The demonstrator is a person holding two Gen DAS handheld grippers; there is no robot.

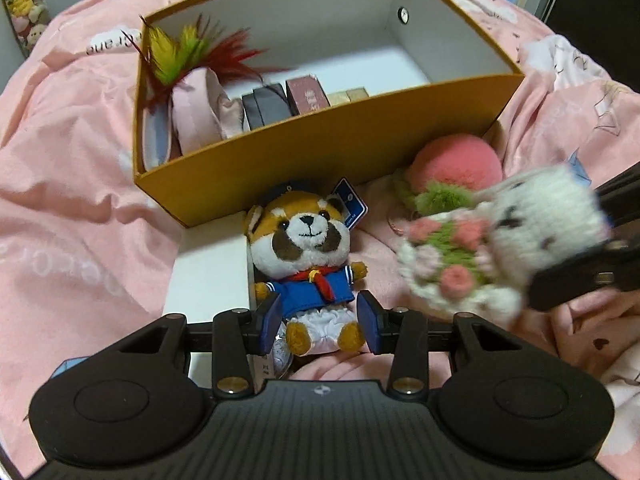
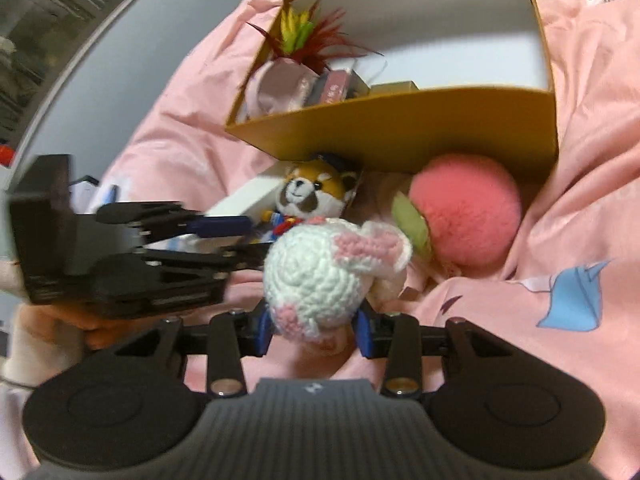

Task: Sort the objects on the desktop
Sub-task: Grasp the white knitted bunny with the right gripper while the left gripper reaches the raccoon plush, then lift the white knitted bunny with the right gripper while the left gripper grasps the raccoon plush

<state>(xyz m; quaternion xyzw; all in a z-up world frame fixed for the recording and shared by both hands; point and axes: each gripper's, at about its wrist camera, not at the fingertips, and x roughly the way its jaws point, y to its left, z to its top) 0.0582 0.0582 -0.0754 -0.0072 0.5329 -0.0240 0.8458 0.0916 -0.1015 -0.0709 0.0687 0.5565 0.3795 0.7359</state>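
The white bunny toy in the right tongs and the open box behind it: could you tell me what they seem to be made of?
The white bunny toy looks crocheted from yarn: rows of looped stitches show on its round head, with pink yarn patches, matte and soft. The open box looks like stiff cardboard: thin flat walls with clean edges, mustard outside, plain white inside, smooth and unglossed.

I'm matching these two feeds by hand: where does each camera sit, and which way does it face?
Left wrist: on the left gripper, aimed steeply down at the red panda plush between its open fingers; only that gripper's body shows.
Right wrist: on the right gripper, aimed down at the crochet bunny it grips; a hand holds the left gripper at left.
Shared: the orange box, pink pompom, both toys.
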